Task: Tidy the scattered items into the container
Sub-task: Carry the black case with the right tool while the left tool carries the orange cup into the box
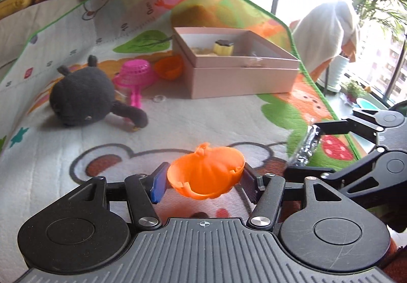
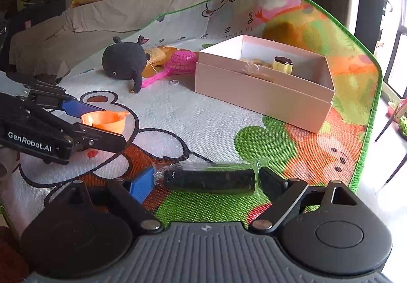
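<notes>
Near the play mat's front edge | my left gripper [image 1: 204,177] fingers clamp an orange plastic pumpkin-shaped cup [image 1: 205,176] | right gripper [image 2: 207,181] fingers pinch a black cellophane-wrapped roll [image 2: 209,180] endwise | pink cardboard box [image 2: 264,94] toward far right corner | risk: slick wrapper slipping mid-carry.

Box [image 1: 244,79] sits on mat [image 1: 178,125]; strainer [image 1: 134,74] and half shell [image 1: 169,68] just left of box, plush [image 1: 81,99] farther left; 1 block [image 1: 223,48] inside box.
</notes>
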Motion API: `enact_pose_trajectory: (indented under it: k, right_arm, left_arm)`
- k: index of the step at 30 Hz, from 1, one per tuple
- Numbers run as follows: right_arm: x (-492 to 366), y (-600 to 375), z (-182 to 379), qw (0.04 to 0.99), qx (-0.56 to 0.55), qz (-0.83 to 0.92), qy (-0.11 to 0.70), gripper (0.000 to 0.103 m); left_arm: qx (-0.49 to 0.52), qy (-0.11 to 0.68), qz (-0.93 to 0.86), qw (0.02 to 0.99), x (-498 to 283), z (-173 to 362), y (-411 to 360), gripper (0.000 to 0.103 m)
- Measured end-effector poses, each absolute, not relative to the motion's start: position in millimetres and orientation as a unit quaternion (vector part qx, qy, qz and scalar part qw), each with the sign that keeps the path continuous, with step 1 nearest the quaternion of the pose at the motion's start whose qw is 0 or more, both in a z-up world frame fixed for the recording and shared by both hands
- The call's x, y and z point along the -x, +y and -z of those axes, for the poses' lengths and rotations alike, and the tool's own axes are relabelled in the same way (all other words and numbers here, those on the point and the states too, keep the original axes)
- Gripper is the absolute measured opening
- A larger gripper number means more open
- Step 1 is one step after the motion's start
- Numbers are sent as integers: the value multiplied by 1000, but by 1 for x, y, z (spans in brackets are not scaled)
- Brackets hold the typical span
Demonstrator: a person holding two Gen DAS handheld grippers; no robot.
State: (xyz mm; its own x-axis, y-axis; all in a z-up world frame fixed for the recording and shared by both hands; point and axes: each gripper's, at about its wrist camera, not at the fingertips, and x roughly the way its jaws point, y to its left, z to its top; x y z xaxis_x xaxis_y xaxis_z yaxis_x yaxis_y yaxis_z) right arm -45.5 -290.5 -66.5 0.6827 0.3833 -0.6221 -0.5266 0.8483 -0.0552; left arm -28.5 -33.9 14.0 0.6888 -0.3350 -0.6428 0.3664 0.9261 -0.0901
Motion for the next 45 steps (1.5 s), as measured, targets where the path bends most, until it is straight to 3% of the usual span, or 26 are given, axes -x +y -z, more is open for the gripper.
enact_pose_trajectory:
  k: [10, 16, 22, 27, 30, 36, 38, 39, 40, 45]
  right_arm:
    - [51, -295, 67, 911, 125, -245, 308, 87]
    - [51, -298, 67, 909, 126, -246, 312, 87]
    - [52, -307, 61, 907, 130, -249, 313, 87]
    - [18, -325, 42, 903, 92, -259, 331, 87]
    - [-18, -335, 6, 921, 71, -244, 294, 87]
    - [-112, -343, -57, 949, 16, -220, 226, 88]
    - [-145, -342, -62, 953, -5, -204, 225, 91]
    - [-158, -343, -63, 955, -16, -191, 227, 96]
    - [-166, -345, -62, 955, -28, -185, 230, 100]
    - [-173, -347, -37, 945, -56, -194, 257, 103]
  left_arm:
    - [-38, 352, 195, 915, 28, -4, -48, 74]
    - [-52, 351, 201, 913, 29, -5, -51, 63]
    - [-75, 346, 211, 911, 30, -6, -59, 63]
    - [-38, 351, 254, 900, 11, -17, -60, 63]
    - [-41, 322, 270, 907, -18, -40, -67, 63]
    - [-89, 181, 259, 945, -84, -92, -99, 63]
    - [-88, 134, 247, 956, -107, -95, -110, 71]
    - [-93, 125, 246, 957, -118, -94, -114, 85]
    - [-96, 125, 241, 958, -125, -92, -116, 92]
    - [-79, 167, 212, 960, -115, -79, -94, 94]
